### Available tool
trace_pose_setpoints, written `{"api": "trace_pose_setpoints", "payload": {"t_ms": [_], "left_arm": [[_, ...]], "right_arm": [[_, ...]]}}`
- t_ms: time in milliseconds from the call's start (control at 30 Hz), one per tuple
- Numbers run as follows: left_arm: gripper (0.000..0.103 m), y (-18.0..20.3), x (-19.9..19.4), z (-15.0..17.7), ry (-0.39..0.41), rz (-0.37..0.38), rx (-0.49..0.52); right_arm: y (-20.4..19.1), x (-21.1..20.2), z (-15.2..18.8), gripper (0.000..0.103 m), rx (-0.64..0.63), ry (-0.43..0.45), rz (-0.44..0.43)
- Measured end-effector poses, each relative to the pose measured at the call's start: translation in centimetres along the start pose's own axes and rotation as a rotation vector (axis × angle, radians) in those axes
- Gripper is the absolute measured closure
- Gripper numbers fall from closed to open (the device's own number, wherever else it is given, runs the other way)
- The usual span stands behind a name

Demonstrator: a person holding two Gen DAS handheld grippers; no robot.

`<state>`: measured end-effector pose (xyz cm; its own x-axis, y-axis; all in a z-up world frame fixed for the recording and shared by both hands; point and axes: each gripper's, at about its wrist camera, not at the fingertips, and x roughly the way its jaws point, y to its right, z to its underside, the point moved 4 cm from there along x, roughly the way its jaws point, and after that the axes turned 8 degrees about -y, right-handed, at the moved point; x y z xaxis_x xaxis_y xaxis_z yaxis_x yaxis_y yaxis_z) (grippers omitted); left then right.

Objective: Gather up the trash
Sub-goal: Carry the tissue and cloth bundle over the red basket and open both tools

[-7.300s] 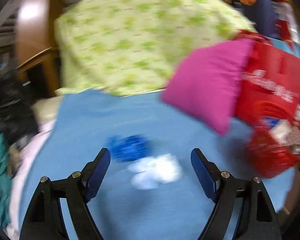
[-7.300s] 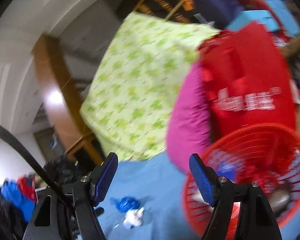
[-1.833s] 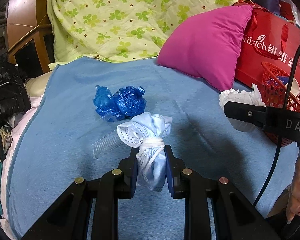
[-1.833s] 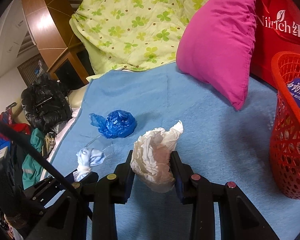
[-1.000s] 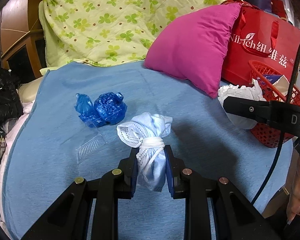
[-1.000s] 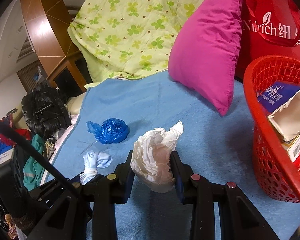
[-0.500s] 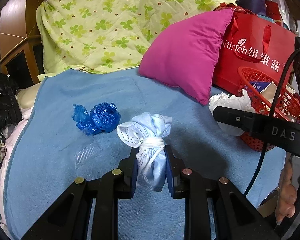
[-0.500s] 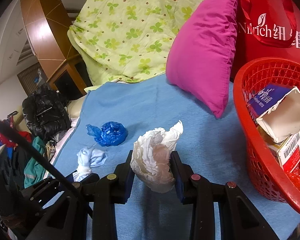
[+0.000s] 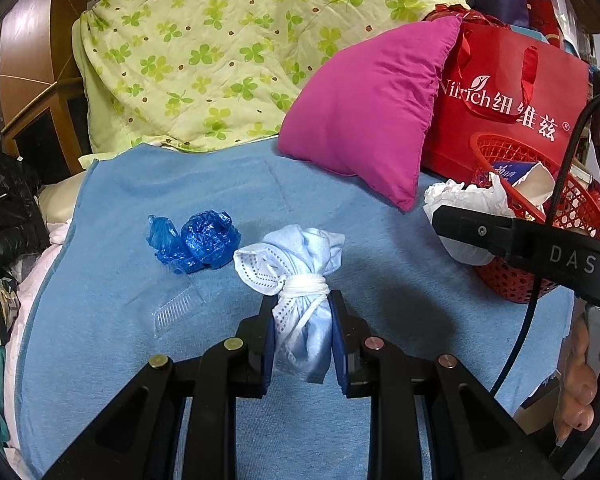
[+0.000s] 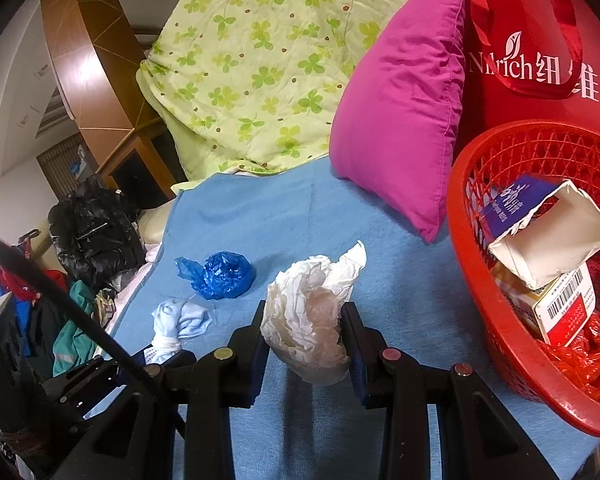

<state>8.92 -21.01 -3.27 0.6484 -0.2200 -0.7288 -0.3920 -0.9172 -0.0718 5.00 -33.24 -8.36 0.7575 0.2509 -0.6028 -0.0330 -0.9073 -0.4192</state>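
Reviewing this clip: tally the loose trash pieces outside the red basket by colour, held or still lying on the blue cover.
White: 1, crumpled tissue in the right gripper
Light blue and white: 1, tied face mask in the left gripper
Dark blue: 1, crumpled plastic wad lying on the blue cover
Clear: 1, plastic comb on the cover
Total: 4

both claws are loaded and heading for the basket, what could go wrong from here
1. The basket already holds cartons piled near its rim, so the tissue wad in the right claw may roll back out.
2. The left claw pinches only the lower end of the mask bundle; it could slip free on the way.
3. The clear comb is hard to see on the blue blanket and could be missed, unlike the blue bag.
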Motion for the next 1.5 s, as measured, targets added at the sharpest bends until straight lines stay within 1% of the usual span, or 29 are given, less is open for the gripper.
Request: {"api": "trace_pose_setpoints", "payload": {"t_ms": [267, 433, 500, 533, 567, 600, 700, 800, 867, 933, 1133, 1300, 1500], "left_arm": [[0.077, 0.6, -0.5, -0.2, 0.016, -0.019, 0.018], [0.077, 0.6, -0.7, -0.3, 0.049, -0.063, 0.036], [0.077, 0.4, -0.7, -0.4, 0.05, -0.073, 0.033], [0.077, 0.2, -0.8, -0.5, 0.049, -0.064, 0.026], [0.077, 0.0, -1.1, -0.7, 0.056, -0.02, 0.009], [0.077, -0.2, -1.4, -0.9, 0.065, 0.006, -0.002], [0.077, -0.6, -2.6, -1.5, 0.114, 0.038, -0.005], [0.077, -0.8, -3.5, -1.9, 0.132, 0.121, -0.034], [0.077, -0.5, -3.7, -2.1, 0.132, 0.146, -0.03], [0.077, 0.1, -3.8, -2.2, 0.13, 0.146, -0.016], [0.077, 2.2, -4.7, -3.2, 0.131, 0.186, 0.017], [0.077, 5.5, -5.8, -5.2, 0.154, 0.227, 0.075], [0.077, 10.2, -5.0, -7.6, 0.144, 0.268, 0.163]], "right_arm": [[0.3, -1.4, -0.1, 0.066, 0.007, 0.031, -0.019], [0.3, -2.8, -0.6, 0.066, 0.005, 0.069, -0.028], [0.3, -3.6, -0.7, 0.066, 0.001, 0.091, -0.032], [0.3, -3.9, -0.8, 0.066, -0.001, 0.102, -0.034], [0.3, -4.2, -1.0, 0.066, -0.003, 0.111, -0.036], [0.4, -4.6, -1.1, 0.066, -0.007, 0.126, -0.036], [0.7, -5.6, -1.4, 0.066, -0.005, 0.16, -0.043], [1.2, -6.5, -1.9, 0.066, 0.011, 0.188, -0.051], [1.6, -7.1, -2.1, 0.066, 0.021, 0.207, -0.057], [1.9, -7.7, -2.3, 0.066, 0.031, 0.227, -0.058], [3.3, -9.7, -2.6, 0.066, 0.066, 0.291, -0.044], [5.7, -11.3, -2.8, 0.066, 0.13, 0.338, -0.035], [9.8, -13.2, -2.7, 0.066, 0.236, 0.391, -0.004]]}}
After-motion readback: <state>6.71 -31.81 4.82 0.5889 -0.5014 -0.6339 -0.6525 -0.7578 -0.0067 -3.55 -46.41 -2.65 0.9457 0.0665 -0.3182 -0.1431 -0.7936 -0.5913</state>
